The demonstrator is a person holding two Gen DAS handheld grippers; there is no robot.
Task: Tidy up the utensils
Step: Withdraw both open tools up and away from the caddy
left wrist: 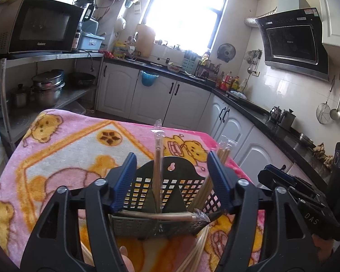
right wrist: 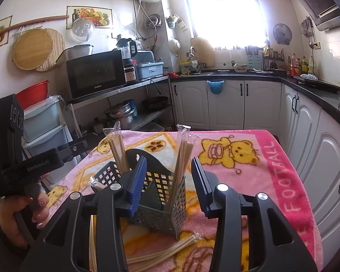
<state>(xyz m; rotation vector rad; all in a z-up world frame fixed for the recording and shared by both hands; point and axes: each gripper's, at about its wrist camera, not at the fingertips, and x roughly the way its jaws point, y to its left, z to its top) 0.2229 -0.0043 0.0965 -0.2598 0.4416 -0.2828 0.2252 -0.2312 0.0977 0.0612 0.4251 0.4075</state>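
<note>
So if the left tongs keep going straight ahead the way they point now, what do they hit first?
Most likely the dark slotted utensil basket, which sits between the open left tongs, with the upright wrapped chopsticks standing in it dead centre. Depth is hard to judge through the fisheye.

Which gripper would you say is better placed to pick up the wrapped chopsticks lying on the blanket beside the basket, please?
Probably the right gripper: it is open, and the loose chopsticks lie just below it, right of the basket. The left gripper straddles the basket.
</note>
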